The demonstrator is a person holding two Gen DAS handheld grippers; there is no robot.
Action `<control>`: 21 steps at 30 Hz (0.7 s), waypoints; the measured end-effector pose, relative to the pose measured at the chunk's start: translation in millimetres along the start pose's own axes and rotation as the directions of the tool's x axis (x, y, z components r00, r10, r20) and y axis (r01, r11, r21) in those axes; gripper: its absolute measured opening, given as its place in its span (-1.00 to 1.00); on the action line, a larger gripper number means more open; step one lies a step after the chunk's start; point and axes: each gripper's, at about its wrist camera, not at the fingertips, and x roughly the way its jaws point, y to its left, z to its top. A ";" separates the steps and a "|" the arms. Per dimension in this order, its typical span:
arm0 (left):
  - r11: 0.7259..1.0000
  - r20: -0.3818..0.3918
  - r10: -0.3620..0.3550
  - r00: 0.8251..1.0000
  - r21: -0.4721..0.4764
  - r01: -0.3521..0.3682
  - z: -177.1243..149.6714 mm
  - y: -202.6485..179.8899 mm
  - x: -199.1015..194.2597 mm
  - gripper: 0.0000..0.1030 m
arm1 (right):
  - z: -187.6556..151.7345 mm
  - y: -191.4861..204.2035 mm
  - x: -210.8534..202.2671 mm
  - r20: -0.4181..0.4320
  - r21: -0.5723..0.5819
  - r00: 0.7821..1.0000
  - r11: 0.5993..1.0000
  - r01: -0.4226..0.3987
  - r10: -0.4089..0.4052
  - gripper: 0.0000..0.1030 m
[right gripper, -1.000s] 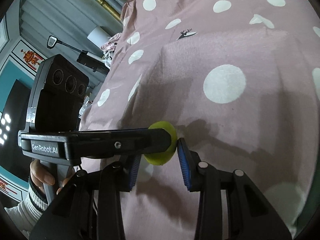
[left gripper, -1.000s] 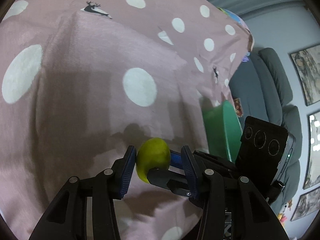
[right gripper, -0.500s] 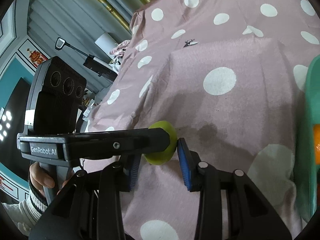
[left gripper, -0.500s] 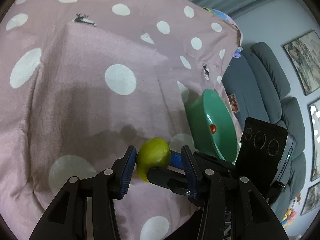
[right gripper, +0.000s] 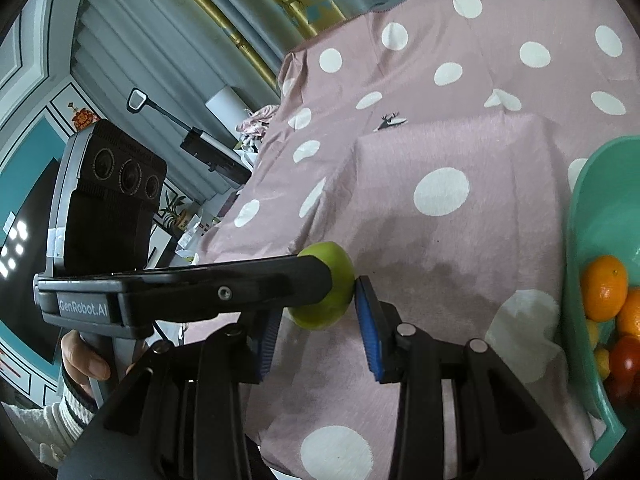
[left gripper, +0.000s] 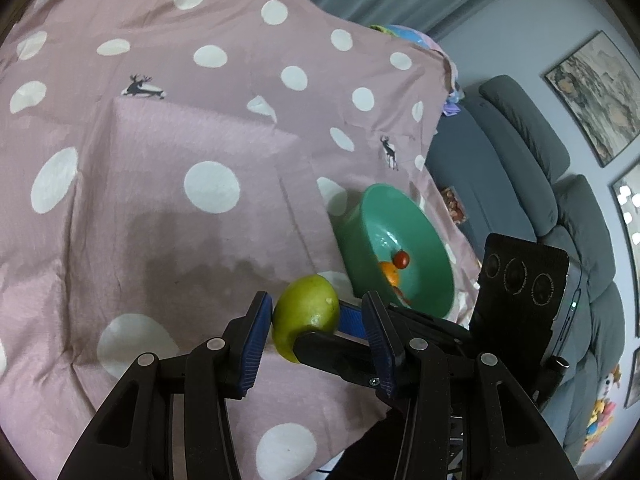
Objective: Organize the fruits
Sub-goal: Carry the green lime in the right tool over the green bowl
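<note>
A green round fruit (left gripper: 306, 310) hangs just above the pink dotted tablecloth (left gripper: 160, 168). Both grippers cross at it. My left gripper (left gripper: 316, 320) has its left pad against the fruit, and one finger of the right gripper lies between the fruit and its other pad. In the right wrist view the same fruit (right gripper: 332, 304) touches the right pad of my right gripper (right gripper: 318, 312), while a black finger (right gripper: 200, 284) of the left gripper lies across its left side. A green bowl (left gripper: 348, 232) stands to the right, holding an orange (right gripper: 604, 288) and a red fruit (right gripper: 626, 360).
The bowl (right gripper: 576, 216) sits close to the table's right edge. Beyond that edge is a grey sofa (left gripper: 540, 168) with framed pictures on the wall. A person's hand (right gripper: 84, 360) holds the left gripper's handle. A lamp arm and clutter stand beyond the table's left side.
Both grippers have risen and moved toward the right with the fruit still between them. The green bowl has come into both views, and more of the tablecloth shows.
</note>
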 end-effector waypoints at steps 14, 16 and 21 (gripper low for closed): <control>0.995 0.021 0.021 1.000 0.095 -0.023 4.0 -35.4 -8.1 -0.08 | -0.2 1.7 -30.9 0.074 0.001 0.997 1.000 -0.017 0.017 -0.29; 0.994 0.023 0.023 0.999 0.110 -0.025 4.5 -40.8 -7.3 -0.08 | -0.1 0.5 -36.4 0.086 0.005 0.996 1.000 -0.018 0.017 -0.29; 0.989 0.022 0.020 1.000 0.148 -0.023 7.6 -56.9 -2.9 -0.08 | 0.1 -4.9 -50.9 0.123 0.016 0.992 1.000 -0.019 0.017 -0.29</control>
